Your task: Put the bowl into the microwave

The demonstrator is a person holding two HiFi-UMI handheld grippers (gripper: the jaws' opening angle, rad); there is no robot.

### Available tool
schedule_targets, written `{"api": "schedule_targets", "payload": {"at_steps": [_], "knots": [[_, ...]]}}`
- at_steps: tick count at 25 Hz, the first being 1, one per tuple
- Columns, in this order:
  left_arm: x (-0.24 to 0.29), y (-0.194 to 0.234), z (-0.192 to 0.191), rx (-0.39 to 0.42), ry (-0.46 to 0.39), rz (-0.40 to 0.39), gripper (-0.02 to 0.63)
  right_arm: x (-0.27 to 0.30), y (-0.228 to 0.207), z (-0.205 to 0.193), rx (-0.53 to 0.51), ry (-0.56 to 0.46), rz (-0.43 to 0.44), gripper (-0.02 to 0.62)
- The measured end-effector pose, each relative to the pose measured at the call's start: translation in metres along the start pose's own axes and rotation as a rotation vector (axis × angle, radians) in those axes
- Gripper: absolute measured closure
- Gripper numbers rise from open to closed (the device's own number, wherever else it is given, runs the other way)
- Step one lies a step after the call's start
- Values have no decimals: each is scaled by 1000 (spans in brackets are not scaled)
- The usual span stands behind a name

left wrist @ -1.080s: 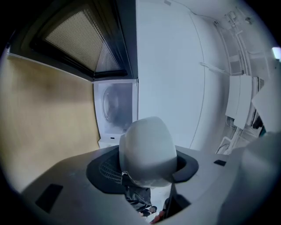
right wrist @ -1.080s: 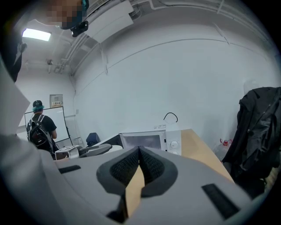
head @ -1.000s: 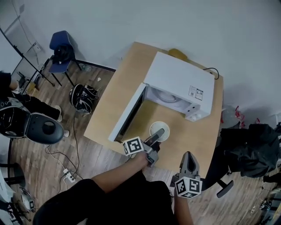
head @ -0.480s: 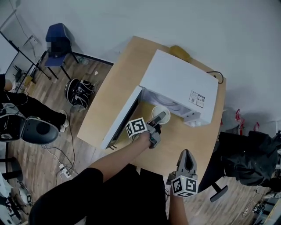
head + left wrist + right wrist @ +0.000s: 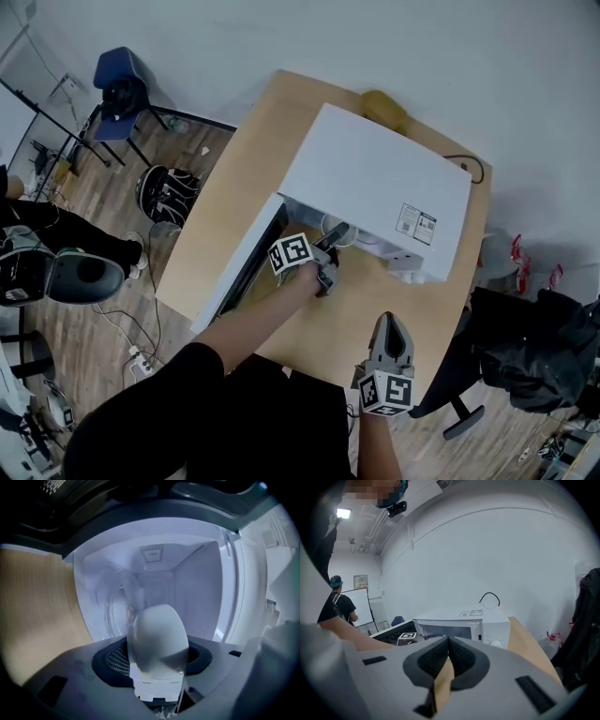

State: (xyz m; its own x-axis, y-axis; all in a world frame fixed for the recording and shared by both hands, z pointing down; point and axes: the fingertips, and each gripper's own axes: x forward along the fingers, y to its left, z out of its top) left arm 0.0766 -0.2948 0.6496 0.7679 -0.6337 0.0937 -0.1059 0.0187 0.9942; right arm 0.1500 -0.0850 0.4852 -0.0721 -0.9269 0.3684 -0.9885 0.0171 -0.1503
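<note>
A second ago the bowl (image 5: 339,232) hung over the bare table (image 5: 375,300) in front of the microwave (image 5: 384,183). Now it sits at the mouth of the opening, partly under the top edge. The left gripper (image 5: 332,247) has moved in with it, jaws clamped on the bowl's wall. The right gripper (image 5: 389,325) has stayed low near the table's front edge, jaws pressed together on nothing.

In the left gripper view the white inside of the oven surrounds the bowl, with the glass plate (image 5: 115,613) beyond it, to its left. The door (image 5: 242,272) stands swung out on the left of the opening, close beside the person's forearm (image 5: 253,323).

Behind the microwave lie a yellow thing (image 5: 384,106) and a black cable (image 5: 474,169). A strip of table lies open between the two grippers.
</note>
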Motion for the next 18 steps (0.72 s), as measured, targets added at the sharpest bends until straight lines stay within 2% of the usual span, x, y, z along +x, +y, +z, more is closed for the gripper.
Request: {"api": "schedule_targets", "payload": {"at_steps": [4, 18], "knots": [[16, 17, 10, -108, -60, 4, 362, 8, -9, -6, 10, 22, 8, 535], [55, 23, 30, -127, -133, 81, 360, 14, -30, -16, -17, 49, 8, 535]]}}
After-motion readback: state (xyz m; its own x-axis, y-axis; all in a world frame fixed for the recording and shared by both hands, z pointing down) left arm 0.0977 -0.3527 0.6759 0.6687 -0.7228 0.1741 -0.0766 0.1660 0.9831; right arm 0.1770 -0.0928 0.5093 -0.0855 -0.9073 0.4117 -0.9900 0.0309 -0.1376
